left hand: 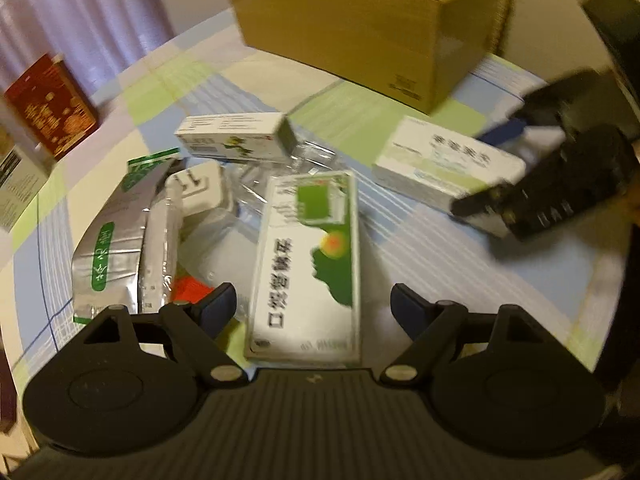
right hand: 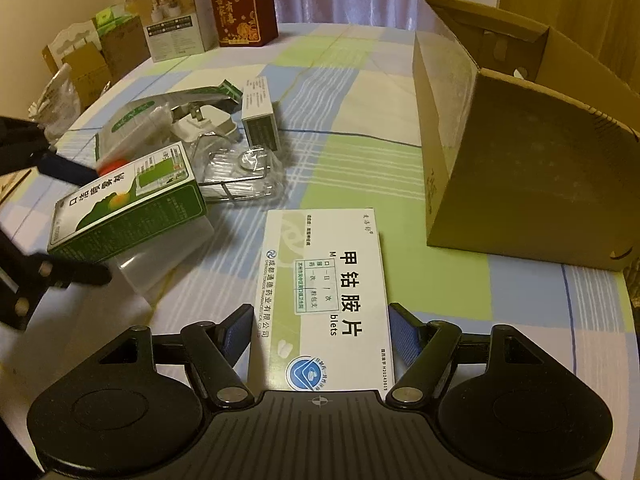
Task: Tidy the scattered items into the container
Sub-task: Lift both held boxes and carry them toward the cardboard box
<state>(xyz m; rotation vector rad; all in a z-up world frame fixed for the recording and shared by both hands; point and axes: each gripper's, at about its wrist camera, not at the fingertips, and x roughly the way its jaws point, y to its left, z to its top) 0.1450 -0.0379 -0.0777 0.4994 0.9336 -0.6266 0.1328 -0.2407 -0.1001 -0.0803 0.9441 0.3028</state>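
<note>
Open cardboard box (right hand: pixel 520 168) upright on table, white medicine carton (right hand: pixel 324 304) flat, green-white carton (left hand: pixel 308 264) flat beside clutter

The desk (right hand: pixel 352 80) is wearing a cloth of blue, green and cream squares. The cardboard box (right hand: pixel 520 168) is looking brown. One medicine box (right hand: pixel 128 204) is showing green and white, another (right hand: pixel 324 300) white.

Table under a pastel checked cloth (right hand: pixel 340 92), open cardboard box (right hand: pixel 520 160) on it, flat white medicine box (right hand: pixel 324 300), small white carton (right hand: pixel 260 120), foil pouch (left hand: pixel 108 248), charger plug (right hand: pixel 204 124), red box (right hand: pixel 244 8) at the far edge
</note>
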